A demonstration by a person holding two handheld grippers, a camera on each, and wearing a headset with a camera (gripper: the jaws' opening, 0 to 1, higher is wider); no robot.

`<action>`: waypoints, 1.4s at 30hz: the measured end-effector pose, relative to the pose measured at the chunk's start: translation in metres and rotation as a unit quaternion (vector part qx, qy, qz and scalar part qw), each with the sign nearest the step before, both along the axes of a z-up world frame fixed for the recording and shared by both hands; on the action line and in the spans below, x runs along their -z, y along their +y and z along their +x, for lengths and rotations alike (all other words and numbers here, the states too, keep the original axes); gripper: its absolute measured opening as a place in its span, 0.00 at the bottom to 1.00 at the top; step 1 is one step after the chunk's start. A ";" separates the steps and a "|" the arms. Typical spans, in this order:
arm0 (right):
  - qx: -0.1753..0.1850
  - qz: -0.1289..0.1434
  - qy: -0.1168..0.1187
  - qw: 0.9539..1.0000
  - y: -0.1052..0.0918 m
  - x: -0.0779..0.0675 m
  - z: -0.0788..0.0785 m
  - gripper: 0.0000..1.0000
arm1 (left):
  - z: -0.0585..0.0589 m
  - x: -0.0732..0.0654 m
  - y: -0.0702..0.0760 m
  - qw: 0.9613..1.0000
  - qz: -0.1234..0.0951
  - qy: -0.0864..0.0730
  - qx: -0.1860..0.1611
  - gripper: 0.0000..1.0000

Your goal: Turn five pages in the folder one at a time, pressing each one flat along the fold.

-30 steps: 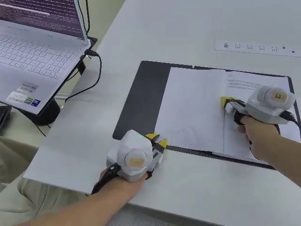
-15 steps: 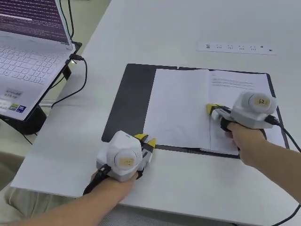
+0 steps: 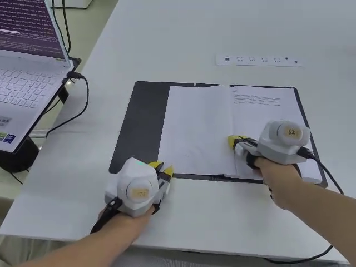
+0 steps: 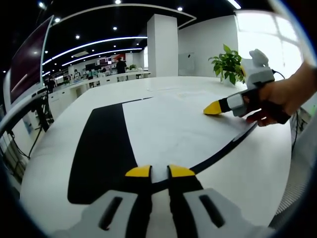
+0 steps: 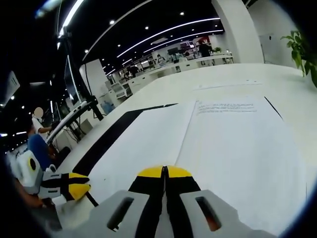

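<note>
An open folder lies on the white table, its black cover bare at the left and white pages spread to the right. A printed page lies right of the fold. My right gripper is shut, and its yellow tips rest on the fold about two thirds of the way toward the near edge. In the right gripper view the shut gripper sits on the fold line. My left gripper rests at the folder's front edge by the turned page's near left corner. There the left gripper stands open by a narrow gap, holding nothing.
A laptop on a stand sits at the far left, with a black cable trailing toward the folder. A white power strip lies beyond the folder. A potted plant stands past the table's far side.
My right gripper has slid along the fold toward the near edge. The left gripper has stayed at the folder's front edge. The head camera has shifted, so the whole scene sits further left.
</note>
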State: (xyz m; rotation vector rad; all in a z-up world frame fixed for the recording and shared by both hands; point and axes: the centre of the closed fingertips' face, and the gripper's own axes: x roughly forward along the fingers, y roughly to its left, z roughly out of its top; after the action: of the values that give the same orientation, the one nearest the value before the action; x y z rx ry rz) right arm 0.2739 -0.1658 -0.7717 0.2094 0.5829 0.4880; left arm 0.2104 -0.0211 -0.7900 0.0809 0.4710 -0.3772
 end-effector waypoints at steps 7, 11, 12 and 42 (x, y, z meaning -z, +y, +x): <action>0.004 0.007 0.009 1.000 -0.004 0.005 -0.008 0.00 | 0.000 -0.001 0.000 1.000 0.002 0.000 0.001 0.11; 0.001 0.010 0.015 1.000 -0.004 0.007 -0.021 0.00 | 0.000 -0.001 0.000 1.000 0.001 -0.001 0.001 0.11; -0.001 0.010 0.016 1.000 -0.004 0.007 -0.024 0.00 | 0.000 -0.001 0.000 1.000 0.001 0.000 0.001 0.11; 0.021 0.055 0.095 0.994 -0.010 0.010 -0.092 0.00 | -0.001 -0.002 0.000 1.000 0.003 0.003 0.001 0.11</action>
State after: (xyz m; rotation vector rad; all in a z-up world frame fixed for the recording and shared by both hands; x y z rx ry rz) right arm 0.1822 -0.1760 -0.7819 0.3759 0.7370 0.4619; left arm 0.2096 -0.0208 -0.7882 0.0862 0.4784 -0.3781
